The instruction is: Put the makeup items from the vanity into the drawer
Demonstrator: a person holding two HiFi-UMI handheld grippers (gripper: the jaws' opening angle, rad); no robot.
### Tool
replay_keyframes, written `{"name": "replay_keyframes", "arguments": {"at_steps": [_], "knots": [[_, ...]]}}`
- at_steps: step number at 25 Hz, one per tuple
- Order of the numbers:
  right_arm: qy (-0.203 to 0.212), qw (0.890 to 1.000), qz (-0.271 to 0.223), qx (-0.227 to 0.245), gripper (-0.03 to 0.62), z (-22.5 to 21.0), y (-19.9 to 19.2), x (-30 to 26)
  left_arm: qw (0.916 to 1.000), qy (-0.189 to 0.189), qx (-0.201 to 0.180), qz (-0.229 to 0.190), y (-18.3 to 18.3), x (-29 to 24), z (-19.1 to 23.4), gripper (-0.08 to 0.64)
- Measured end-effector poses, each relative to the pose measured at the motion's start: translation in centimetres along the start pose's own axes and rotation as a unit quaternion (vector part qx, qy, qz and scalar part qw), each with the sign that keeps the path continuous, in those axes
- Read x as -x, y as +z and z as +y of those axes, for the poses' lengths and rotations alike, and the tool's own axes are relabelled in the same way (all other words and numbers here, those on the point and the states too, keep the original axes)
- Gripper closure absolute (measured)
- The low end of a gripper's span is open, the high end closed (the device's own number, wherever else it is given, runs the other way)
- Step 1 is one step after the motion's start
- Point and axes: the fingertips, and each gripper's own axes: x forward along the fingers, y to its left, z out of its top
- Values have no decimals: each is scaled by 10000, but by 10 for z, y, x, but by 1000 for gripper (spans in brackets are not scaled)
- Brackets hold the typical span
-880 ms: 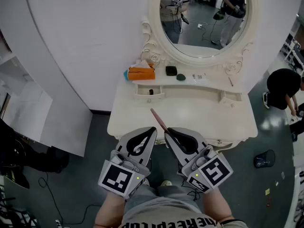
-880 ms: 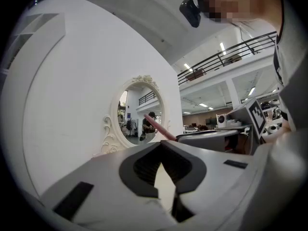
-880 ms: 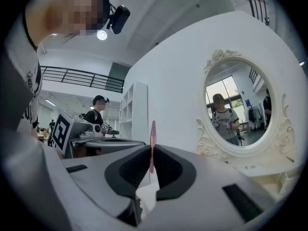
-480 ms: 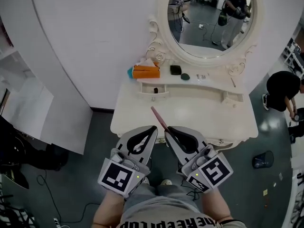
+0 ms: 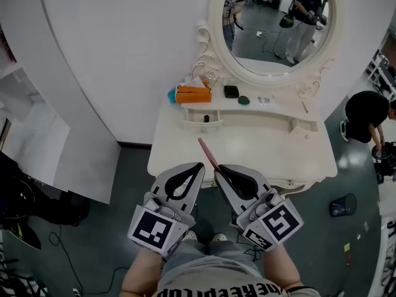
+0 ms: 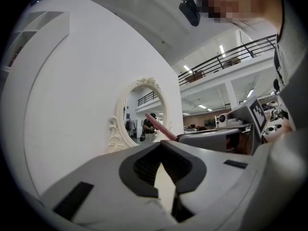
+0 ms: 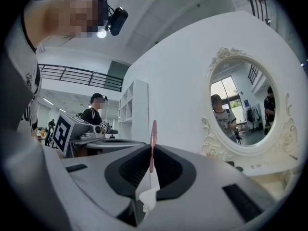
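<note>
One slim pink stick (image 5: 208,153) is pinched by its lower end between the jaws of the right gripper (image 5: 218,172). It slants away toward 11 o'clock, and seen from above its tip lies over the top of the cream vanity (image 5: 272,147). The left gripper (image 5: 198,167), just beside the right one at 9 o'clock, has its jaws pressed together on nothing. At 12 o'clock, on the raised shelf under the oval mirror (image 5: 275,26), sit an orange tissue box (image 5: 193,94), a black compact (image 5: 231,91) and a small dark green piece (image 5: 244,100). Below the box is a little drawer (image 5: 203,117); I cannot tell what the dark spot on it is. A person in black (image 5: 365,111) crouches on the floor at 3 o'clock.
</note>
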Motion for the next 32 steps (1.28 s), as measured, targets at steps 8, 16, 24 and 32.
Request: {"name": "replay_keyframes", "arguments": {"at_steps": [8,16,24,32], "knots": [[-334,9994,17,116,551,6,-5,-14,9998,-200,-67,-14,-2,10,17,540],[-697,9973,15,219,551,19,-8,-18,9987,-451,-187,-141,-6,19,30,540],[-794,9965,29,263,552,8,-5,-16,9987,-499,-79,-44,-9,8,30,540],[-593,9980,10,209,551,-19,-5,-22,9986,-347,-259,-315,-5,-21,39,540]]}}
